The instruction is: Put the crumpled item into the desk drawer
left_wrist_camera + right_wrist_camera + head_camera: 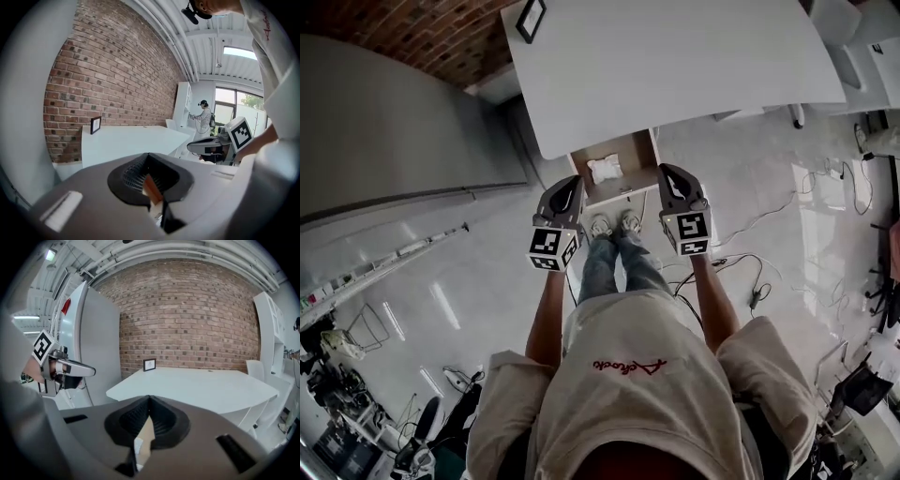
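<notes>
1. A white tabletop (675, 66) is seen from above in the head view, with a brick wall (431, 33) behind it and a small black picture frame (531, 19) standing at its far corner.
2. A wooden drawer (582, 161) is pulled open below the near edge of the tabletop.
3. The crumpled item (605, 170), white, is lying inside the drawer, towards its left half, and is touched by neither claw.
4. The left claw (570, 185) is held just beside the drawer's front left corner. In the left gripper view, the left claw (149, 157) is shown clenched, its jaws meeting at the tips with nothing gripped between them.
5. The right claw (670, 176) is held just beside the drawer's front right corner. In the right gripper view, the right claw (149, 400) is likewise shown clenched and empty.
6. Only a narrow slit of wood colour is seen below each pair of meeting tips.
7. The person's shoes (616, 225) are seen on the pale floor between the two claws, just in front of the drawer.
8. Cables (750, 272) are strewn over the floor to the right.
</notes>
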`<state>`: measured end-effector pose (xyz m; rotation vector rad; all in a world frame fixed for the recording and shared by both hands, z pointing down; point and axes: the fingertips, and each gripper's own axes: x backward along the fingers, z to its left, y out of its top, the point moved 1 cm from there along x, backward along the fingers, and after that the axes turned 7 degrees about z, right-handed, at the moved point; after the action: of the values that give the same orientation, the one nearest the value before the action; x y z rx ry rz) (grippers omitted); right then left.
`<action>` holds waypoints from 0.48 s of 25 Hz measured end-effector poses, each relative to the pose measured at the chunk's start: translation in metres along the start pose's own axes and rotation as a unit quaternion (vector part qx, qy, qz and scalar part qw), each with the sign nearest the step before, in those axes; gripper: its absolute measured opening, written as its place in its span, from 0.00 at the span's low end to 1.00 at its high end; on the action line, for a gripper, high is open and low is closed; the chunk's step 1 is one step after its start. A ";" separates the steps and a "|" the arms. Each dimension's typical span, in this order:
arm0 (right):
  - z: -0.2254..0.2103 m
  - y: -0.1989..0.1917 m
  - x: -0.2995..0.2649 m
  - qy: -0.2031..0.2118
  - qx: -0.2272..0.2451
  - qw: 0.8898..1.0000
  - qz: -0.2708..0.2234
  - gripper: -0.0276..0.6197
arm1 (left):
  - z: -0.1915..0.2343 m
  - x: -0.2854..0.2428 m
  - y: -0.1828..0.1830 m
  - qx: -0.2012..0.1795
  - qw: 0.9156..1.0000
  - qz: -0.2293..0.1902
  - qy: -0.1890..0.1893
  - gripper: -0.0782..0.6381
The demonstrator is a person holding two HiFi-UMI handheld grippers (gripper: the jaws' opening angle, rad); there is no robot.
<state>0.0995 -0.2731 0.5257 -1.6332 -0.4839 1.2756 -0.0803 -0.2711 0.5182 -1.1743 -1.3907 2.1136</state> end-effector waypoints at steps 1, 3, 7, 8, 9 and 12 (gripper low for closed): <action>-0.001 0.009 0.003 -0.001 0.001 1.000 -0.008 0.06 | 0.001 0.003 0.008 -0.001 1.000 -0.007 0.004 0.12; -0.004 0.029 0.008 -0.004 0.005 1.000 -0.024 0.06 | 0.003 0.010 0.023 -0.005 1.000 -0.018 0.012 0.12; -0.010 0.069 0.020 -0.010 0.019 0.998 -0.055 0.06 | 0.013 0.020 0.053 -0.015 0.999 -0.039 0.028 0.12; -0.011 0.077 0.024 -0.012 0.022 0.998 -0.062 0.06 | 0.016 0.023 0.060 -0.018 0.998 -0.044 0.033 0.12; -0.012 0.084 0.028 -0.014 0.024 0.997 -0.067 0.06 | 0.018 0.026 0.067 -0.022 0.998 -0.050 0.036 0.12; -0.014 0.100 0.038 -0.020 0.027 0.996 -0.079 0.06 | 0.021 0.039 0.088 -0.033 0.996 -0.070 0.046 0.12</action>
<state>0.1023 -0.2947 0.4200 -1.4955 -0.5866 1.1956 -0.1074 -0.2982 0.4270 -1.1495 -1.4650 1.9075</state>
